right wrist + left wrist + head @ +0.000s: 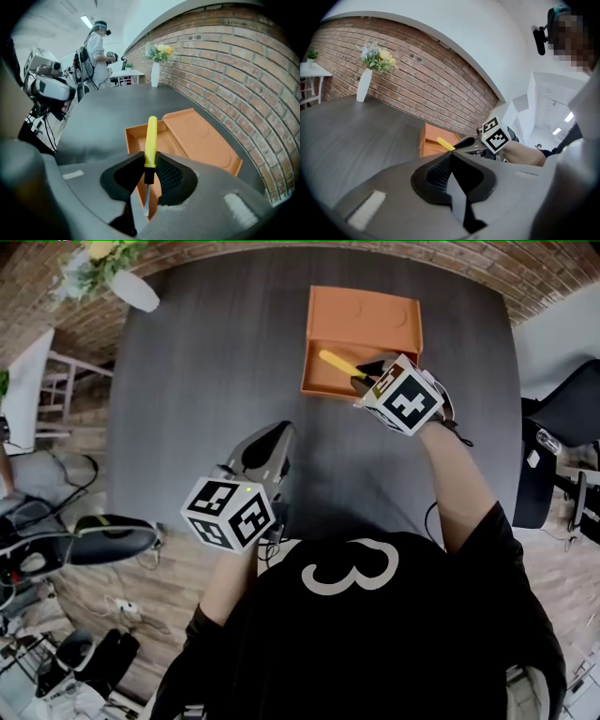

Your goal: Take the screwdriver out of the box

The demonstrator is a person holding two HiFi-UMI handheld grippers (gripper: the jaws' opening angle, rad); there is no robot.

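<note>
The orange box (361, 338) lies open on the dark table, its lid folded back toward the brick wall. My right gripper (364, 374) hangs over the box's near right corner, shut on the yellow-handled screwdriver (339, 365). In the right gripper view the screwdriver (150, 145) stands between the pads, handle pointing away, metal tip toward the camera, above the open box (187, 140). My left gripper (272, 451) hovers over the table's near side, well short of the box, jaws shut and empty (450, 161). The left gripper view shows the box (433, 143) and the screwdriver's yellow handle (445, 144) ahead.
A white vase with flowers (122, 277) stands at the table's far left corner. A black chair (562, 418) is at the right of the table, and cables and gear lie on the floor at the left. Another person (96, 54) stands far off.
</note>
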